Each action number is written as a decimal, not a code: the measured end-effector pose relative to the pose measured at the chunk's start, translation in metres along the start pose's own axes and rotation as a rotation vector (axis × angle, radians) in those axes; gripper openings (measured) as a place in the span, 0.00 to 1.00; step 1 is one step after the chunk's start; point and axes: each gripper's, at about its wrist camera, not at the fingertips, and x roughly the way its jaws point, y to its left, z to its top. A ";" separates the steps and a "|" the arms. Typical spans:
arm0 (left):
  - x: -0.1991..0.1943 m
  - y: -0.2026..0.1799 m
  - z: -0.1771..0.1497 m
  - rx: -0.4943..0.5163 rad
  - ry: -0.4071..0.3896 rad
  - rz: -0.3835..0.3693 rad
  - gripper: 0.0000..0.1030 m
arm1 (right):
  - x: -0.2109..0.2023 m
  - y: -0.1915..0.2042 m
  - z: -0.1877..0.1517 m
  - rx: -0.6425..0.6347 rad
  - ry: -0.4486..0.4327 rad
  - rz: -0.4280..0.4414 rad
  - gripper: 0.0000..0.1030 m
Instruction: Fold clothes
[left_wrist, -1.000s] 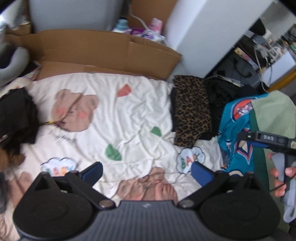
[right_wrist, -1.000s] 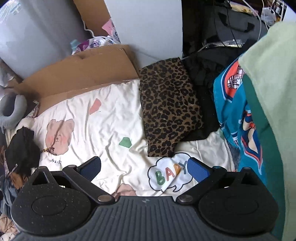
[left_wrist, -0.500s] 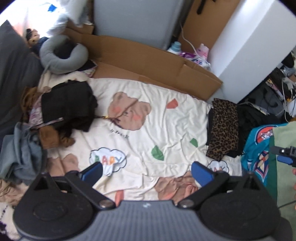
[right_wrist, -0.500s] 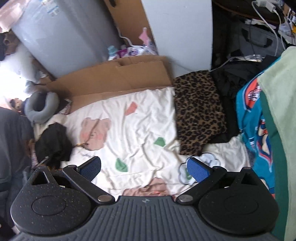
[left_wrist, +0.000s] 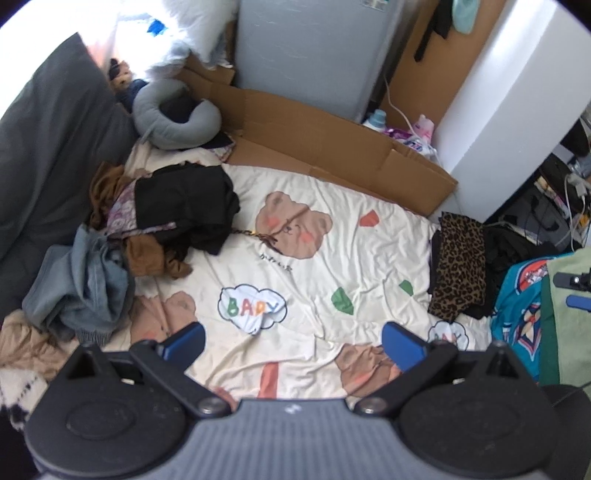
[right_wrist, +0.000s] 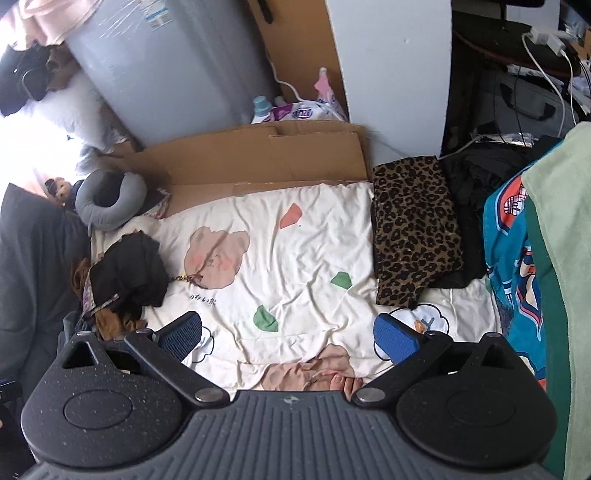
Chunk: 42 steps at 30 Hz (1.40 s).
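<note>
Blue-padded left tongs (left_wrist: 293, 341): spread wide, gripping nothing, hovering above the bed sheet (left_wrist: 332, 258). Right tongs (right_wrist: 288, 334): likewise spread and empty, over the same cream, bear-printed sheet.

Unfolded clothes pile (left_wrist: 122, 243): grey, brown and black garments heaped together on the bed's left side, ahead and to the left of the left tongs. Black garment (left_wrist: 184, 203) on top, its long axis running roughly across the view. Likely next item to fold, as a judgement. Left tongs nearer; from the right wrist view the pile sits at the far left edge, mostly hidden behind the left finger (right_wrist: 181, 334).

Leopard-print garment (right_wrist: 413, 229): folded flat on the bed's right edge, long axis pointing away from the tongs, resting on a black folded piece (right_wrist: 469, 206). Nearer the right tongs. Seemingly finished.

Blue printed cloth (right_wrist: 506, 258) and green cloth (right_wrist: 554, 240): far right, close to the right camera.

View differences: left wrist view shows the pile's full extent and grey trousers (left_wrist: 77, 291); right wrist view shows the leopard piece's whole outline.

Cardboard (left_wrist: 332, 144), neck pillow (left_wrist: 173, 114): beyond the bed.
</note>
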 end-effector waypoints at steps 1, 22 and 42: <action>-0.003 0.004 -0.003 -0.016 -0.008 0.001 1.00 | -0.001 0.003 -0.002 -0.006 -0.002 0.000 0.99; -0.043 0.012 -0.058 -0.149 -0.110 0.139 1.00 | -0.022 0.018 -0.051 -0.091 -0.011 0.003 0.99; -0.019 -0.032 -0.062 -0.097 -0.082 0.083 1.00 | -0.023 0.068 -0.086 -0.295 0.053 0.000 0.99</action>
